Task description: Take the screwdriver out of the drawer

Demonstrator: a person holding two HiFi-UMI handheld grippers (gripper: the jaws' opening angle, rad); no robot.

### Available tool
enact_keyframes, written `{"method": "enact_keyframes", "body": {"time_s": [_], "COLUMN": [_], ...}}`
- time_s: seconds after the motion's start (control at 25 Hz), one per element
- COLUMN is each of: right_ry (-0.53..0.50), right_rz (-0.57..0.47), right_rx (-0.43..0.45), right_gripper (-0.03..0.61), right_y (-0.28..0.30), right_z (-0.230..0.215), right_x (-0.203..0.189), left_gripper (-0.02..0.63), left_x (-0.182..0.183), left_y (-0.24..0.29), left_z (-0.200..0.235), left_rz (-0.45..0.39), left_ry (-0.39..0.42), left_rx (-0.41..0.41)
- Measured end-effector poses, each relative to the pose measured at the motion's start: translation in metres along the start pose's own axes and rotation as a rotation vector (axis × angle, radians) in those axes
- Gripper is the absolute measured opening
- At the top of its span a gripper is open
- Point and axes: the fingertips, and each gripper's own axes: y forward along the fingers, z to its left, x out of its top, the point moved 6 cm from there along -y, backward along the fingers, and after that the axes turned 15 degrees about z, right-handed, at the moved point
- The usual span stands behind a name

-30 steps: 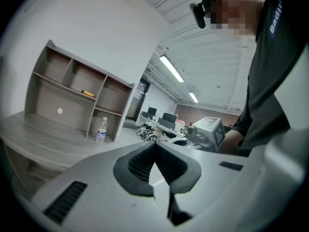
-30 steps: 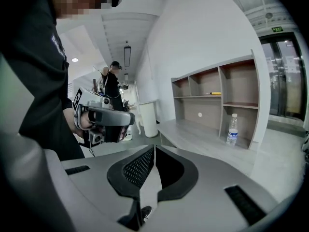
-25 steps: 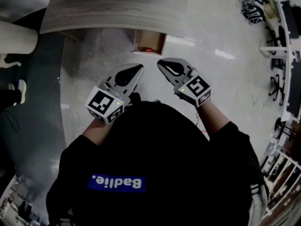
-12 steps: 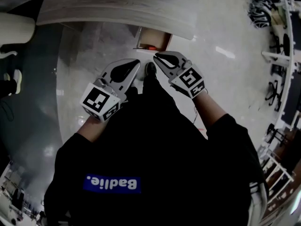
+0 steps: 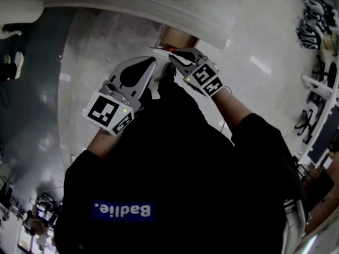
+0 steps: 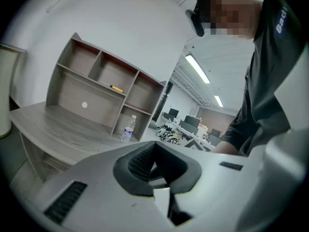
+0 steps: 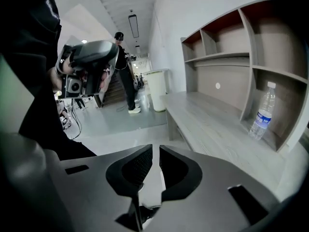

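Observation:
An open wooden drawer (image 5: 179,36) sticks out from under the grey desk (image 5: 132,1). A small red-orange object (image 5: 171,48), likely the screwdriver's handle, shows at the drawer's near edge, and the rest is hidden. My right gripper (image 5: 172,57) hangs just above that edge, jaws nearly together with nothing between them (image 7: 155,151). My left gripper (image 5: 153,63) is beside it on the left, short of the drawer, its jaws closed and empty (image 6: 154,149). A thin yellow tool (image 6: 115,87) lies on a shelf of the hutch.
A grey shelf hutch (image 6: 99,79) stands on the desk with a water bottle (image 7: 262,113) in a lower compartment. A pale bin (image 7: 157,88) and a standing person (image 7: 126,74) are at the desk's far end. Office chairs and desks (image 5: 318,41) line the right.
Both grippers have moved forward toward the desk; the right one went from open floor to the drawer's front edge. The drawer now sits closer under the view.

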Motion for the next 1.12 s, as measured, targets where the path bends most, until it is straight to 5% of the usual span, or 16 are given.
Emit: {"method": "enact_keyframes", "body": {"time_s": [0.2,1.12], "right_ry": [-0.066,-0.342], "right_rz": [0.084,0.518], "right_rx": [0.009,0.029], "right_gripper": [0.092,0.112], "right_y": [0.032,0.181], "right_z": [-0.015,-0.061], "right_x": [-0.019,-0.109], "left_gripper": [0.002,0.002], "left_x": [0.0,-0.03], "left_y": [0.01,-0.02], "left_z": [0.007,0.034], "left_rz": [-0.023,-0.013], "left_ry": [-0.027,-0.112], "left_rx": [0.044,0.167]}}
